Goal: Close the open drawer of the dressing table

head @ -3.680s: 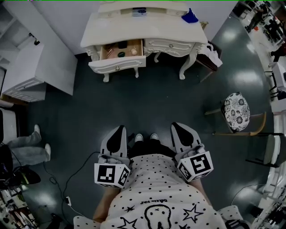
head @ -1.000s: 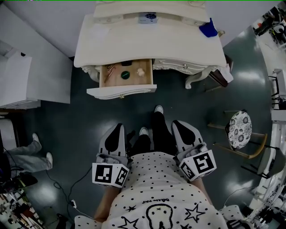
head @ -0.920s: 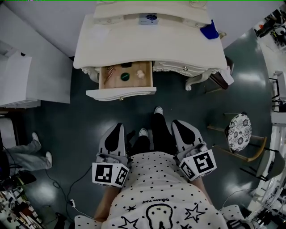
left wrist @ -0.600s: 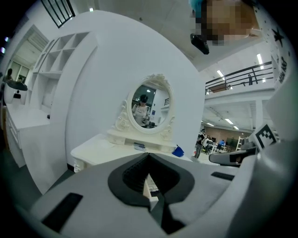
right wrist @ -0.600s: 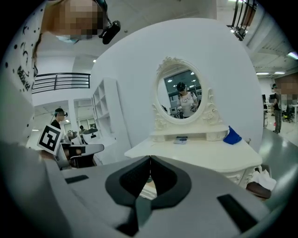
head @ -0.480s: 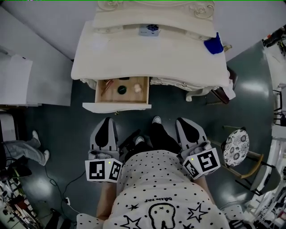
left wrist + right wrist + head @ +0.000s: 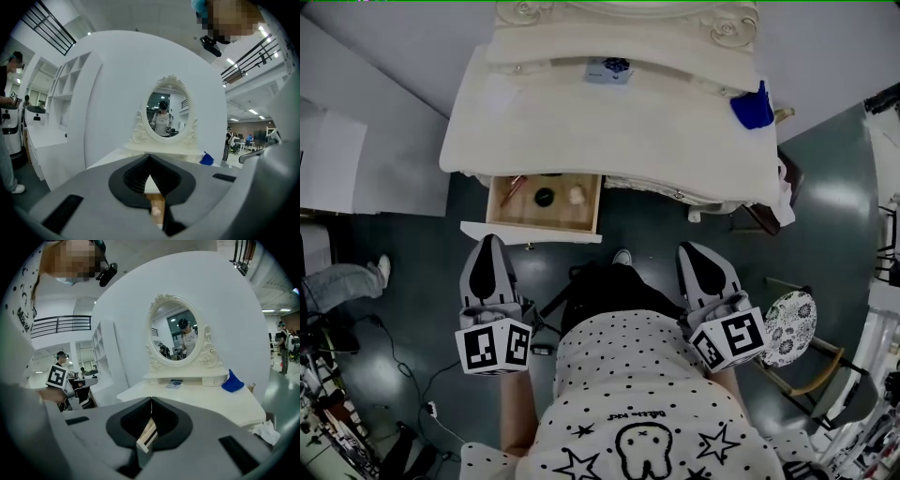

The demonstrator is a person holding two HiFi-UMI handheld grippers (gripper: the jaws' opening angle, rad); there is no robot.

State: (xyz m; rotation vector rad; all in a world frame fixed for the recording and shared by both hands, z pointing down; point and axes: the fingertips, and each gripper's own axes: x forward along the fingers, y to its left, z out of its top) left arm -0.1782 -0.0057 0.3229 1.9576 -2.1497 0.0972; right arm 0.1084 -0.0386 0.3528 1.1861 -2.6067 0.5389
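Observation:
The white dressing table (image 7: 609,122) fills the top of the head view. Its left drawer (image 7: 546,214) stands pulled out, wooden inside, with a dark round item, a pale item and a reddish stick in it. My left gripper (image 7: 490,242) is shut and empty; its tip lies just before the left part of the white drawer front (image 7: 530,232), and I cannot tell if it touches. My right gripper (image 7: 695,247) is shut and empty, off to the right below the table's edge. The left gripper (image 7: 150,158) points at the drawer's inside (image 7: 157,206). The right gripper (image 7: 151,401) sees the drawer (image 7: 146,437) side-on.
A blue cloth (image 7: 754,107) and a small box (image 7: 607,71) lie on the tabletop; the oval mirror (image 7: 180,331) stands behind. A patterned stool (image 7: 794,326) is at the right, a white cabinet (image 7: 333,159) at the left. Another person's legs (image 7: 342,279) and cables lie on the dark floor at the left.
The table and drawer have come nearer. Both grippers moved forward; the left one also swung left, from mid-floor to just before the drawer front. Both jaws stayed shut.

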